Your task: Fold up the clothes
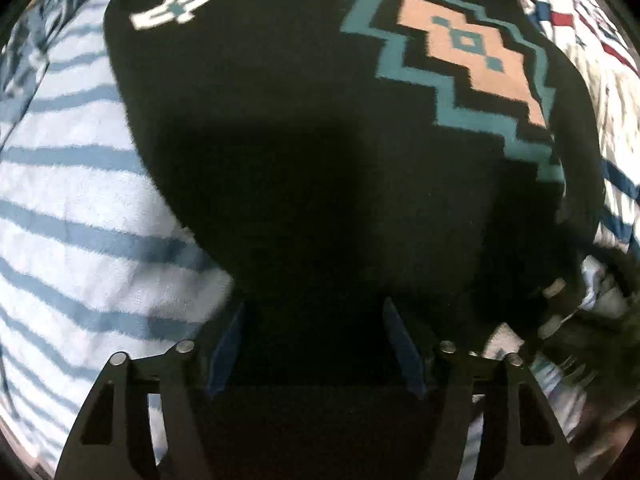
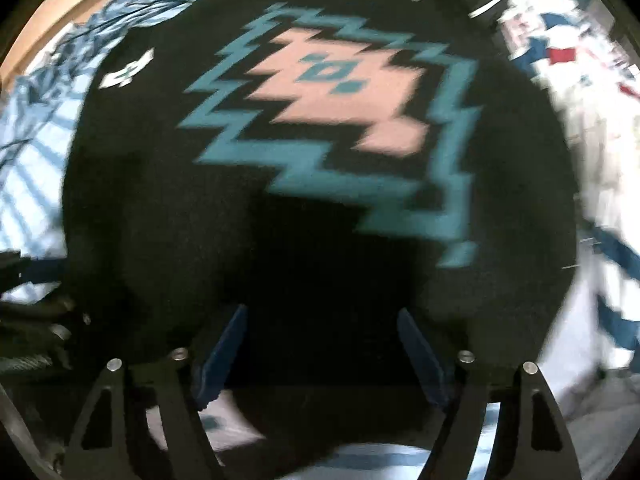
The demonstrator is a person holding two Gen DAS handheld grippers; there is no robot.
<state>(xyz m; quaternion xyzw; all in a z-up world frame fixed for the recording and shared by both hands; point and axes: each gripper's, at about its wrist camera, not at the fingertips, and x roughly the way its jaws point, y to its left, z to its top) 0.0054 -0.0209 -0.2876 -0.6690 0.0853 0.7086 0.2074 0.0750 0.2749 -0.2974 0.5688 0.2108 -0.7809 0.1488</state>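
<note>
A black garment (image 1: 280,140) with a teal and peach stepped diamond pattern (image 1: 472,44) and a small white cross motif (image 1: 180,4) lies spread flat and fills most of both views. My left gripper (image 1: 314,308) hangs open over the plain black part near the garment's left edge, with nothing between its blue pads (image 1: 230,344). My right gripper (image 2: 322,312) also stands open above the same black garment (image 2: 140,200), just below the diamond pattern (image 2: 340,100), and holds nothing. The right wrist view is blurred.
Blue-and-white striped bedding (image 1: 80,200) lies under the garment. A white cloth with red and blue patches (image 1: 580,24) sits at the upper right. A crumpled light blue garment (image 2: 120,12) lies at the far left by a wooden edge (image 2: 52,20).
</note>
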